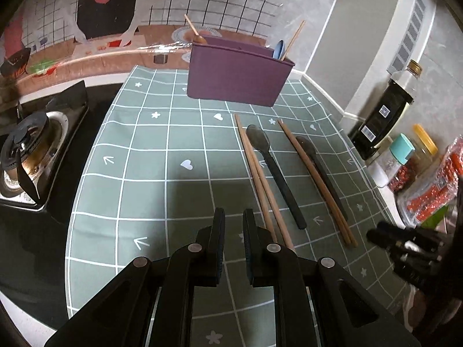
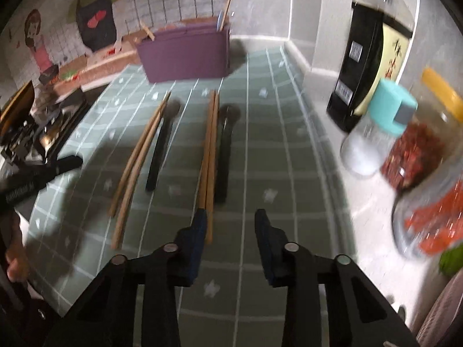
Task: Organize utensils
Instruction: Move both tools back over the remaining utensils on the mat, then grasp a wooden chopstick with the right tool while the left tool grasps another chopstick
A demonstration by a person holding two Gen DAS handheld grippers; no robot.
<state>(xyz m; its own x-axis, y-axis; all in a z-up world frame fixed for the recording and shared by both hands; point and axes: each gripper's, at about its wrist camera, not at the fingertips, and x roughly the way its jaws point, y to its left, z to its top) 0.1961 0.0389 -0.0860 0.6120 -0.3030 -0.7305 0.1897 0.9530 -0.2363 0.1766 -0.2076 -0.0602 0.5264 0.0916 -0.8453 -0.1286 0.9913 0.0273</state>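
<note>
Lying across the table, a grey-green checked cloth [image 1: 173, 173] with white stars and hearts carries the utensils; its left edge meets a black gas hob [image 1: 37, 150], its right edge a white strip where a dark sauce bottle [image 1: 385, 115], a teal-capped shaker [image 1: 393, 159] and a yellow-lidded jar of red flakes [image 2: 416, 144] crowd close. The left and middle of the cloth lie bare. Two pairs of long wooden chopsticks and two dark long-handled spoons lie in parallel: left chopstick pair [image 1: 260, 185], left spoon [image 1: 275, 173], right chopstick pair [image 1: 315, 182], right spoon [image 1: 324, 173], each spoon just right of its pair. Behind them, near the wall, stands a purple rectangular holder [image 1: 237, 78] already containing a wooden spoon, a blue spoon and a chopstick. The left gripper [image 1: 233, 217] hovers over the cloth just left of the left chopstick pair's near ends, jaws nearly together, nothing between them. The right gripper [image 2: 231, 217] hangs above the near ends of the right chopstick pair, jaws released and spread wide, empty; its view is motion-blurred.
</note>
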